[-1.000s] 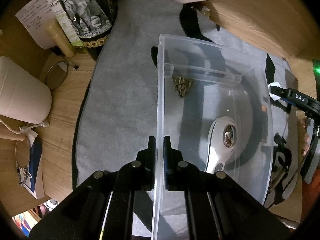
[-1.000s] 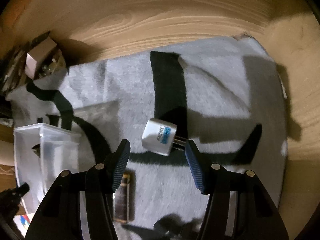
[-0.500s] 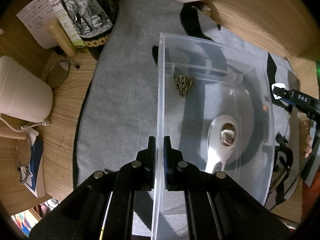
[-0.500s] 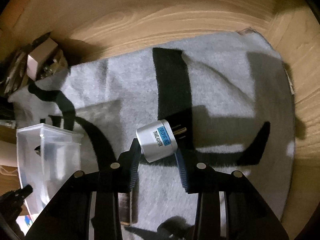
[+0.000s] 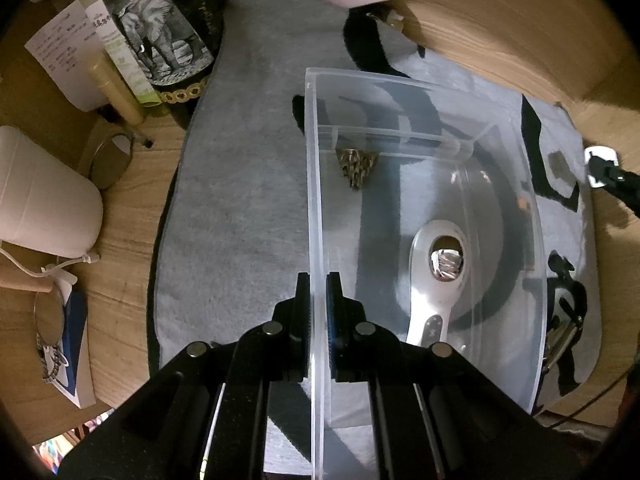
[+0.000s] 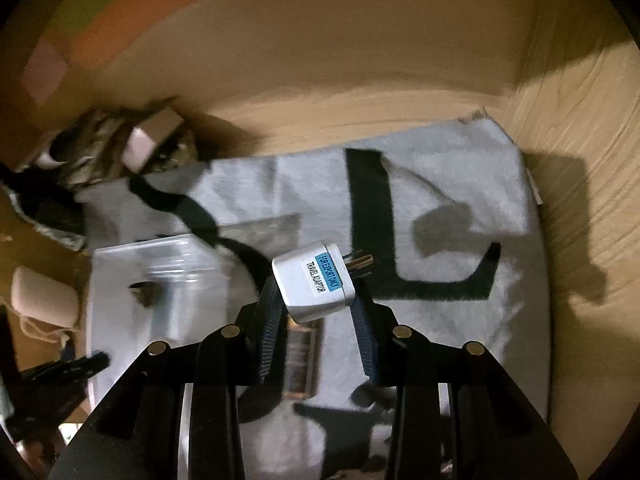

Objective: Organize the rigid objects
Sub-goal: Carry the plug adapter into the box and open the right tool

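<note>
Beside the clear plastic bin (image 5: pixel 424 216), the right tongs (image 6: pixel 316 296) gripped a white boxy travel adaptor (image 6: pixel 314 282), lifted off the grey towel (image 6: pixel 440 184), probably bound for it. The left tongs (image 5: pixel 318 300) pinched the bin's wall, steadying it.

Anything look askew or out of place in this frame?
Only the travel adaptor: it sits tilted between the right gripper's pads, prongs pointing up and away. The clear bin stands level on the grey mat.

The right gripper (image 6: pixel 316 300) clamps a white travel adaptor (image 6: pixel 313 282) between its blue pads, metal prongs pointing to the upper right, at frame centre above a grey mat (image 6: pixel 452 184) with black markings. A clear plastic box (image 6: pixel 156 280) sits at left; a dark rectangular item (image 6: pixel 300 360) lies below the adaptor
</note>
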`<state>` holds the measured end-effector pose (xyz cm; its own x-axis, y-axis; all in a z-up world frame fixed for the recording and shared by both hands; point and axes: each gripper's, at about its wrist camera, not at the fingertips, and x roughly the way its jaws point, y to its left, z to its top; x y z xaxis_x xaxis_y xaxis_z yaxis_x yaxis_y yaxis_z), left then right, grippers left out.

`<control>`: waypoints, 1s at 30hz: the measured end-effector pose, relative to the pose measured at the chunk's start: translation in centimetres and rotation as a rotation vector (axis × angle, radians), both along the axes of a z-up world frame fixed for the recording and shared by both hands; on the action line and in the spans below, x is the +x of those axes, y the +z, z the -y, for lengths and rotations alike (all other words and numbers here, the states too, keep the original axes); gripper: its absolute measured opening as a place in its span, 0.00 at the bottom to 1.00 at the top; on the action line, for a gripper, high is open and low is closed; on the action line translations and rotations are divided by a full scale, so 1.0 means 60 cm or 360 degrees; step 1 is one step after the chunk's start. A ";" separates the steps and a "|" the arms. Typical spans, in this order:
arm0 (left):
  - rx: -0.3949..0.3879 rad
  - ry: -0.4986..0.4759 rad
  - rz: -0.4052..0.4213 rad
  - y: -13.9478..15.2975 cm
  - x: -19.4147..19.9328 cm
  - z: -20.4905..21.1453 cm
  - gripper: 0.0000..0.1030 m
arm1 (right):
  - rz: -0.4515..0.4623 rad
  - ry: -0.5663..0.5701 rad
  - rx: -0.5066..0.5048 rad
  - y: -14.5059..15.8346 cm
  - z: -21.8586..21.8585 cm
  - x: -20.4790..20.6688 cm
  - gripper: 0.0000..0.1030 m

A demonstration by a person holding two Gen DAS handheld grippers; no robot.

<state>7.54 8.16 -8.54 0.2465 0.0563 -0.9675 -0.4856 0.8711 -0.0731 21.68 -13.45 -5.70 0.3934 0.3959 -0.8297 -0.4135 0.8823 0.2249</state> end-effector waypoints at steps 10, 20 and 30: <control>-0.0010 -0.0037 0.0033 0.001 -0.007 -0.001 0.05 | 0.0061 0.0161 0.0077 0.047 -0.068 -0.077 0.31; -0.0031 -0.0059 0.0043 0.002 -0.010 -0.002 0.05 | -0.0001 0.0375 0.0044 0.033 -0.156 -0.117 0.31; -0.0041 -0.0053 0.0031 0.003 -0.006 -0.002 0.05 | -0.0155 0.0559 -0.0029 -0.021 -0.227 -0.119 0.31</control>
